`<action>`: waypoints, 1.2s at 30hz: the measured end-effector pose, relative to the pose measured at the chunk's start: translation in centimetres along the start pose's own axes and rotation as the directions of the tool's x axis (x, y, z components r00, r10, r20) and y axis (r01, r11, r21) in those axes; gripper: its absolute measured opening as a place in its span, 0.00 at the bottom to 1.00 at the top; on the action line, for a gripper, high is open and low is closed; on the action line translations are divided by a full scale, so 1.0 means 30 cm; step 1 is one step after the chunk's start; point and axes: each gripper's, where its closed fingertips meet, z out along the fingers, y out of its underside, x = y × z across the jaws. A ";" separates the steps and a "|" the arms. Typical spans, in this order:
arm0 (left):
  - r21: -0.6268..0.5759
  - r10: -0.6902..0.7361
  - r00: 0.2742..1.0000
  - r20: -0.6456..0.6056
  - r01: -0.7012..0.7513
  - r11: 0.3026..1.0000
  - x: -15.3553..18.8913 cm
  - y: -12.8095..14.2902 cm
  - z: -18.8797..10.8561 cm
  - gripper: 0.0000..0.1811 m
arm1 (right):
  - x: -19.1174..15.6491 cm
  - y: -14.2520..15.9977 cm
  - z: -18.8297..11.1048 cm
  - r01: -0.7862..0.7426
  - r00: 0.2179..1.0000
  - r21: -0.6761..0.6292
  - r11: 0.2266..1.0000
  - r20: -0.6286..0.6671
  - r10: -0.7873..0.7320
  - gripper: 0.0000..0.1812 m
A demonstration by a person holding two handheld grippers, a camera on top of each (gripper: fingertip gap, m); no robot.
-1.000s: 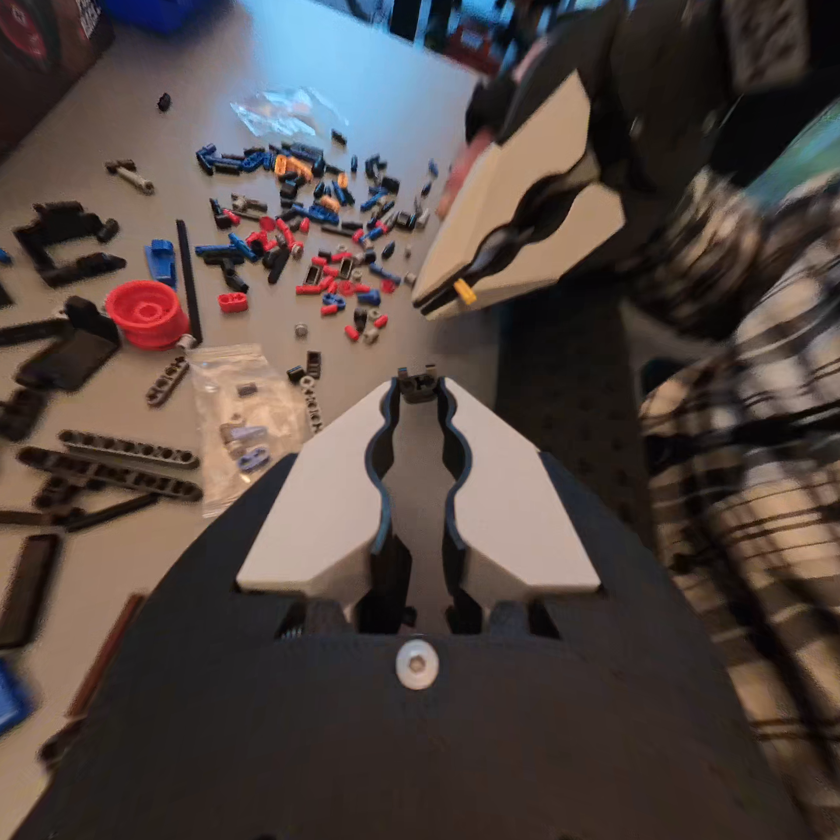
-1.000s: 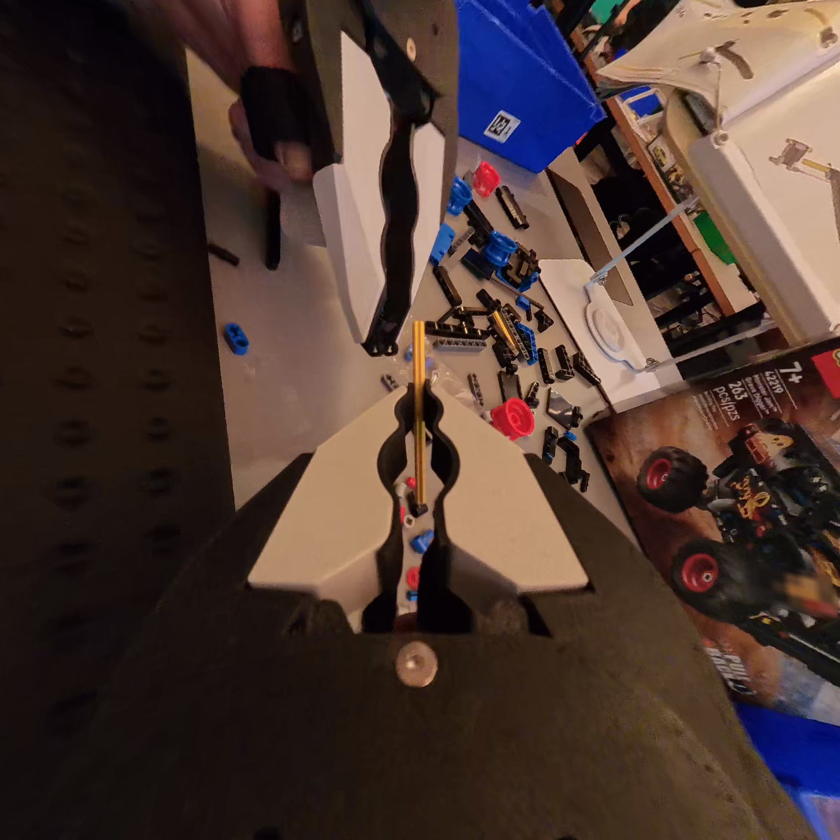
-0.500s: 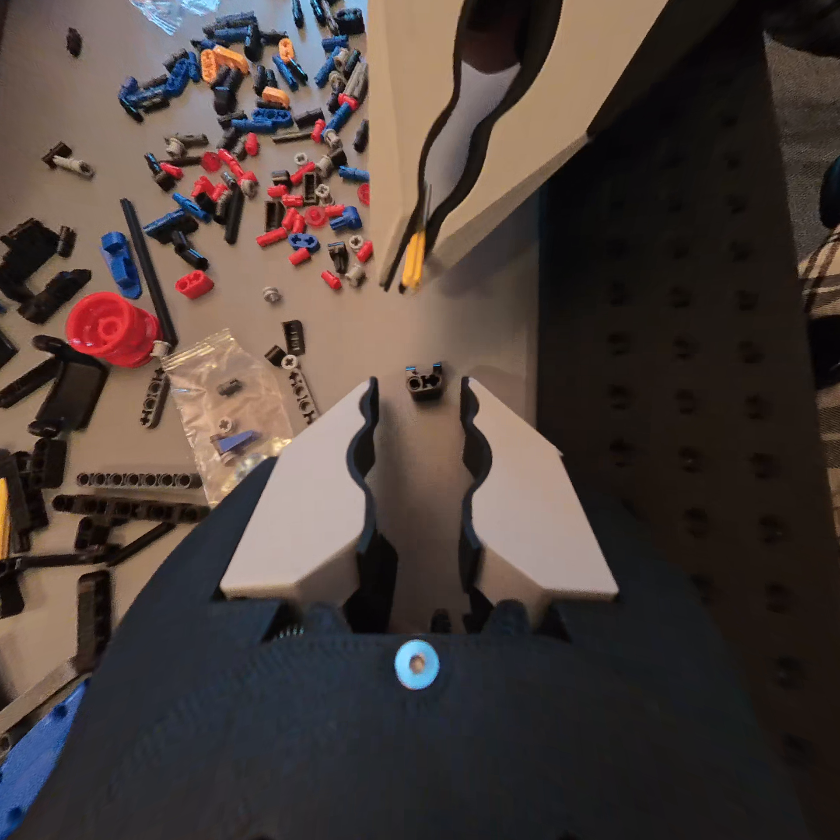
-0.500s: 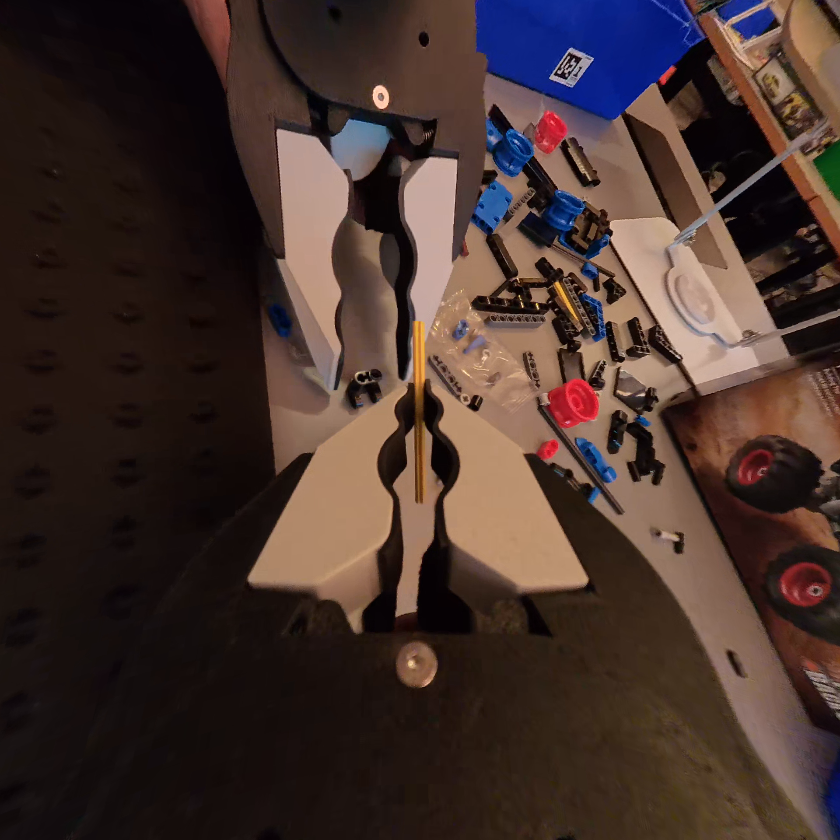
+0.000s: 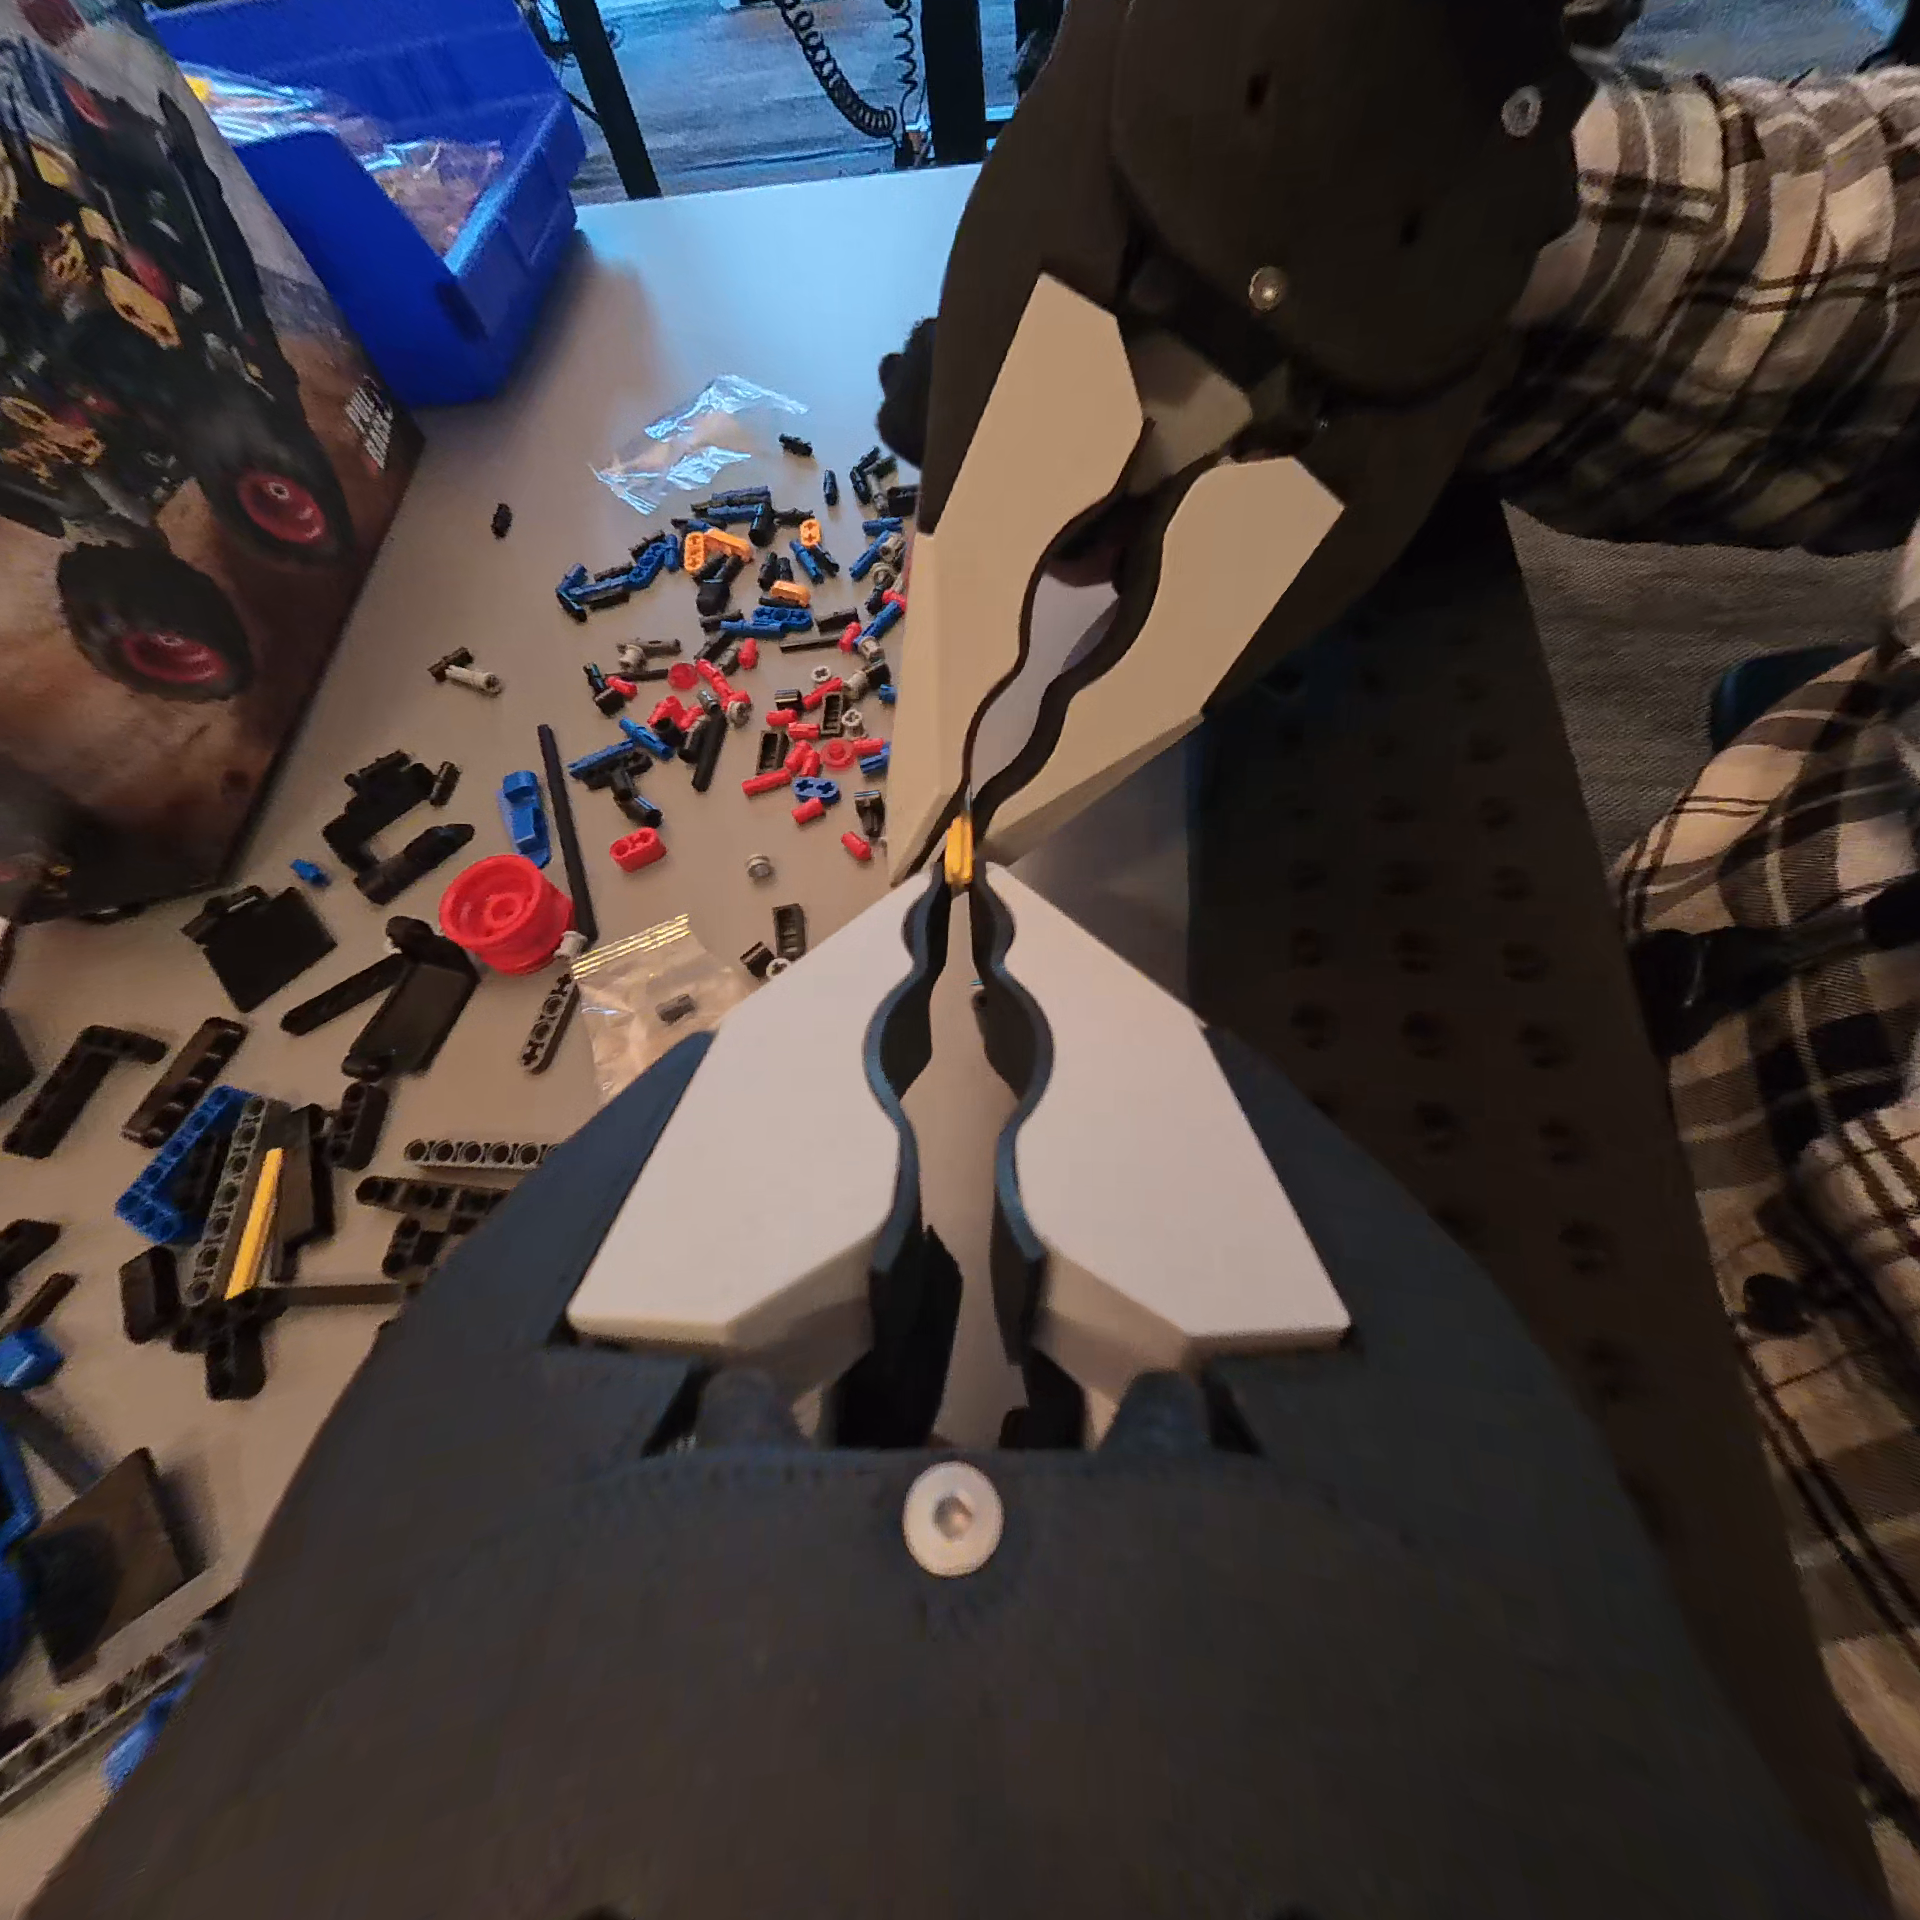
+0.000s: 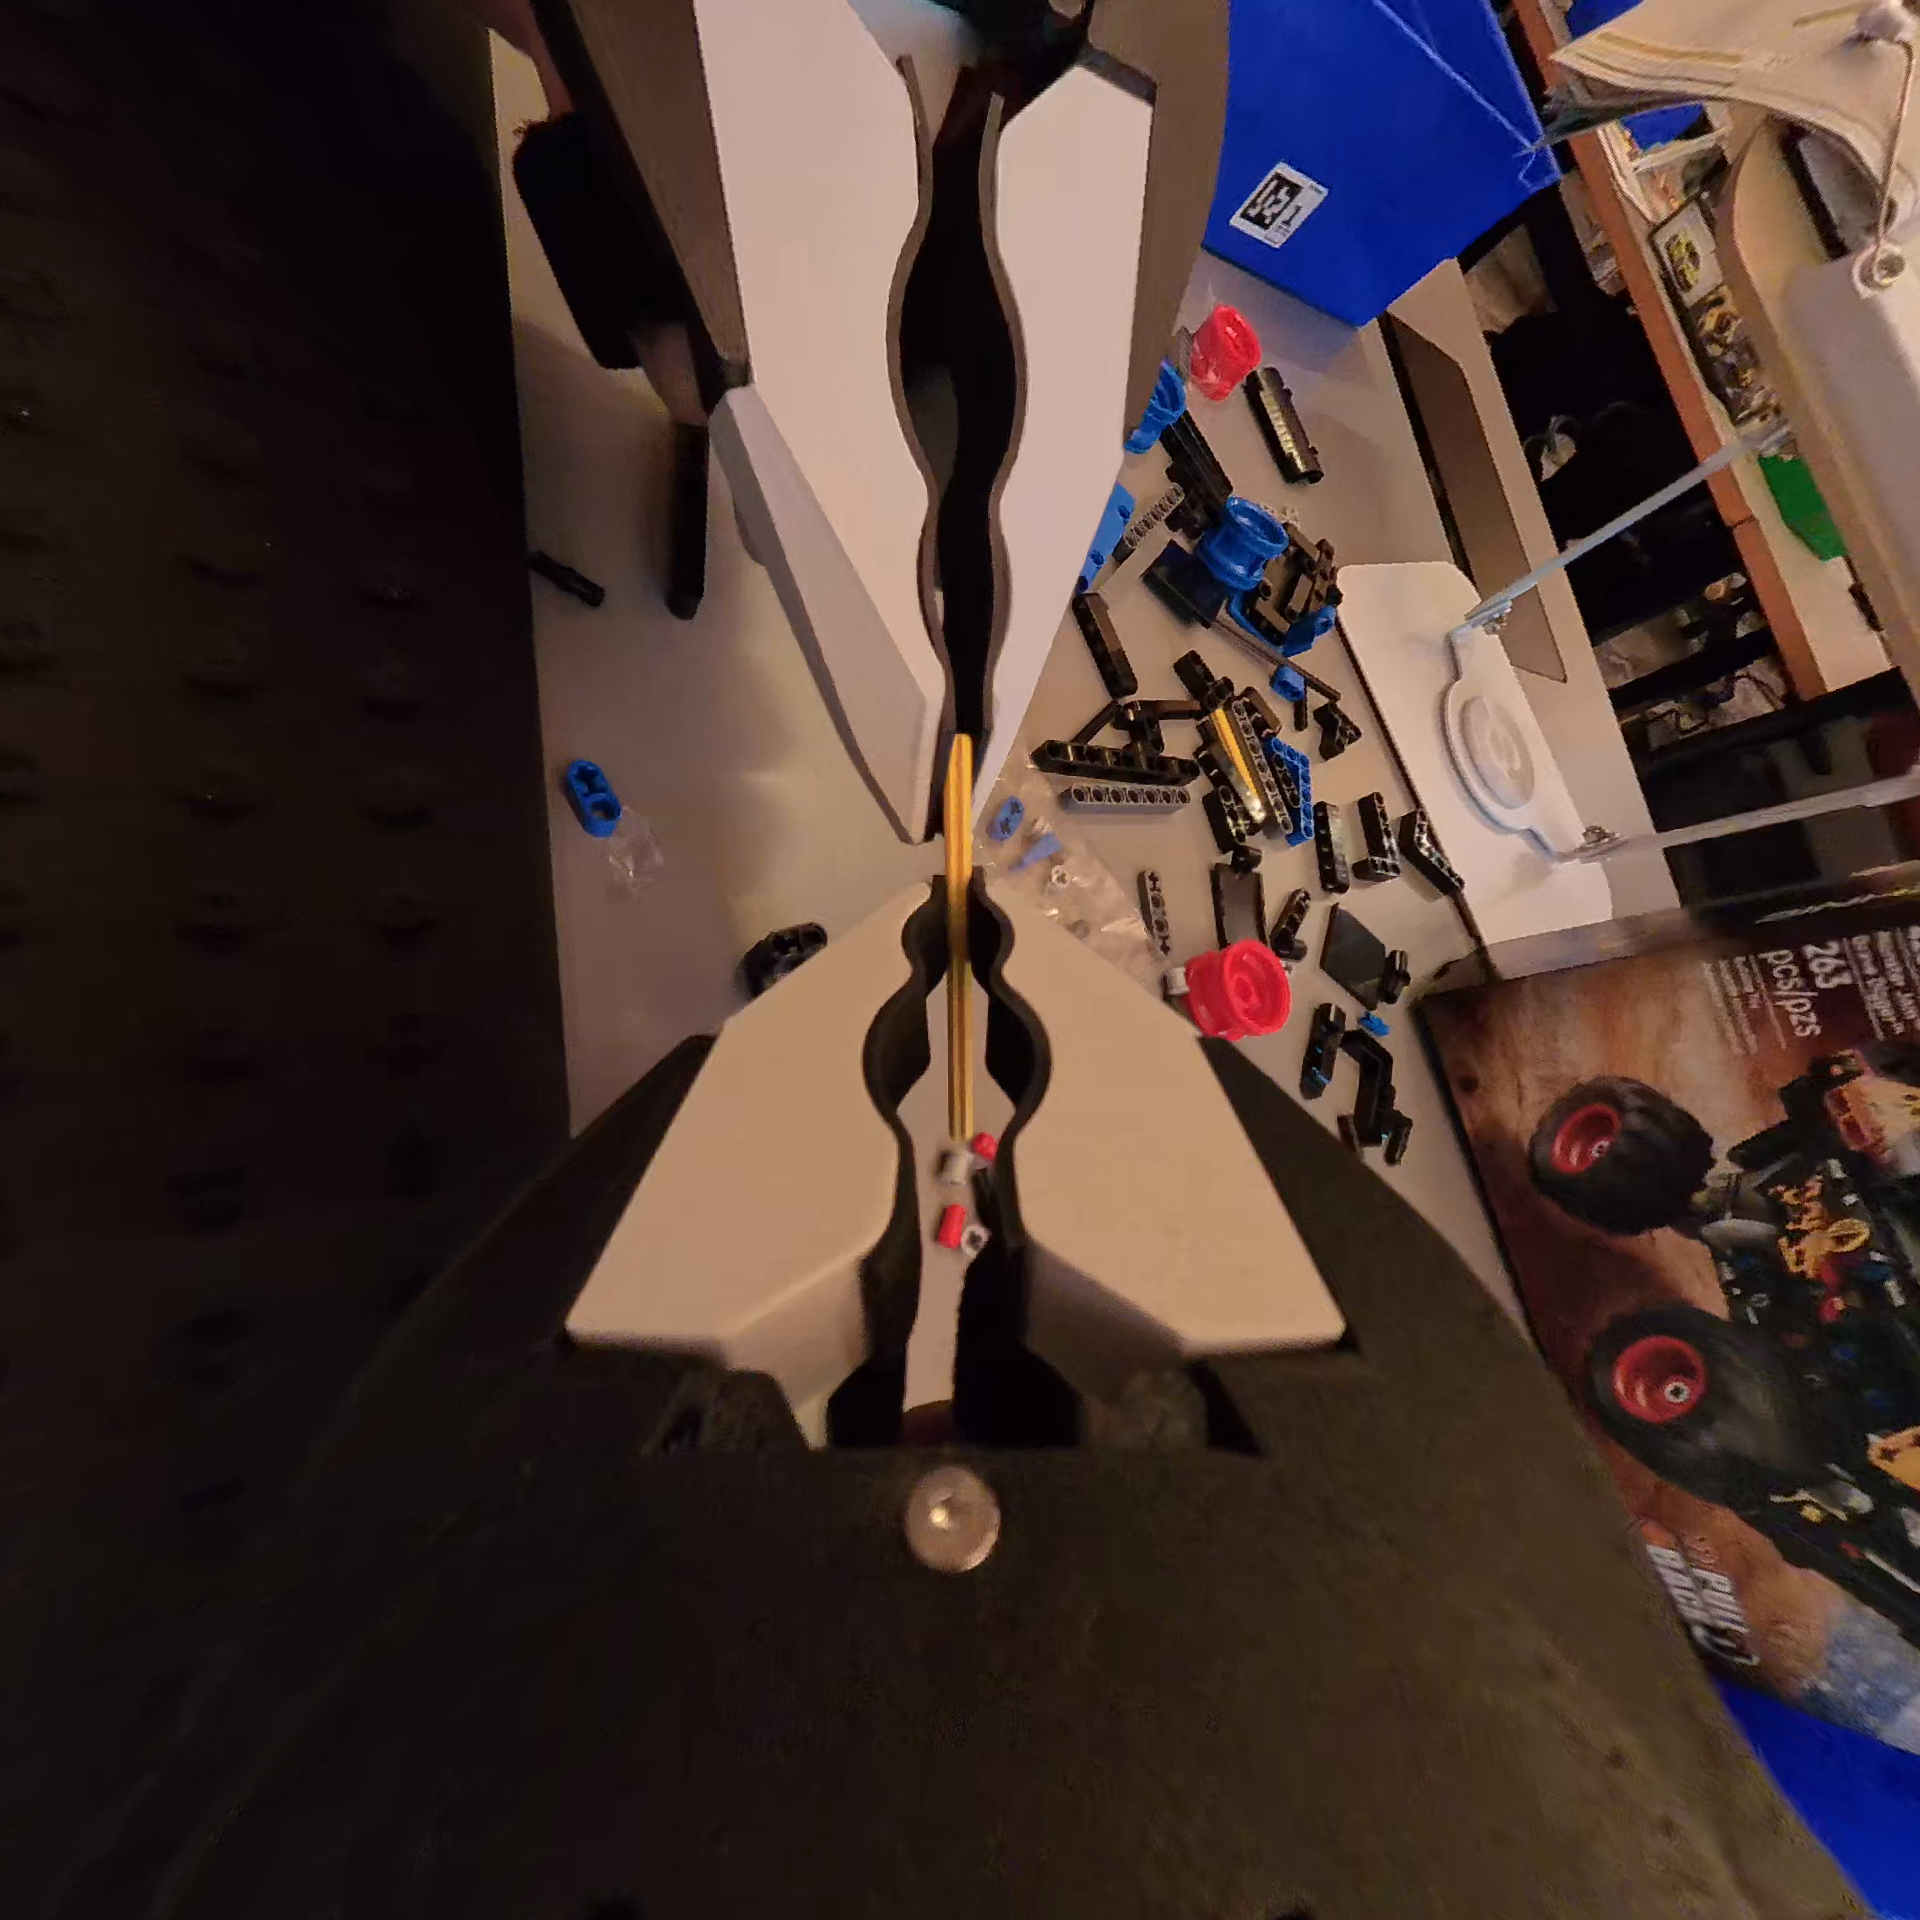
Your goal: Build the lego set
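A thin yellow axle [image 6: 960,935] runs between the two grippers above the grey table [image 5: 727,312]. My right gripper [image 6: 958,894] is shut on its near part. In the left wrist view the right gripper [image 5: 961,831] comes down from the upper right, with the axle's end [image 5: 958,864] showing at its tips. My left gripper [image 5: 958,902] meets it tip to tip, jaws closed on the axle's far end. In the right wrist view the left gripper [image 6: 961,727] comes from above. A small black connector [image 6: 784,951] lies on the table below them.
Loose red, blue and black pieces [image 5: 748,665] are spread over the table, with a red wheel [image 5: 504,914], black beams [image 6: 1117,758] and a small plastic bag [image 5: 655,997]. The set's box [image 5: 156,520] and a blue bin [image 5: 416,208] stand at the far left. A dark perforated mat [image 5: 1403,935] lies at the right. Less than 4 cm separates the two grippers' tips. The right tips stand about 5 cm off the small black connector [image 6: 784,951].
My left gripper opened and let the black connector drop on the table, then rose and closed on the free end of the yellow axle. The right gripper kept hold of the axle.
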 end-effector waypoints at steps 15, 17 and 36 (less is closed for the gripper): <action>0.096 0.078 0.996 0.046 -0.082 0.992 0.002 -0.079 -0.092 0.00 | 0.006 -0.082 0.016 0.009 1.000 0.030 1.000 0.012 -0.009 0.01; 0.054 0.114 0.992 0.051 -0.117 0.992 -0.002 -0.074 -0.092 0.00 | 0.004 -0.081 0.022 0.007 1.000 0.021 1.000 0.020 -0.007 0.01; -0.283 0.204 0.969 -0.136 -0.236 0.930 -0.056 -0.092 -0.073 0.00 | 0.014 -0.094 0.025 -0.074 0.986 0.028 0.997 0.154 0.069 0.01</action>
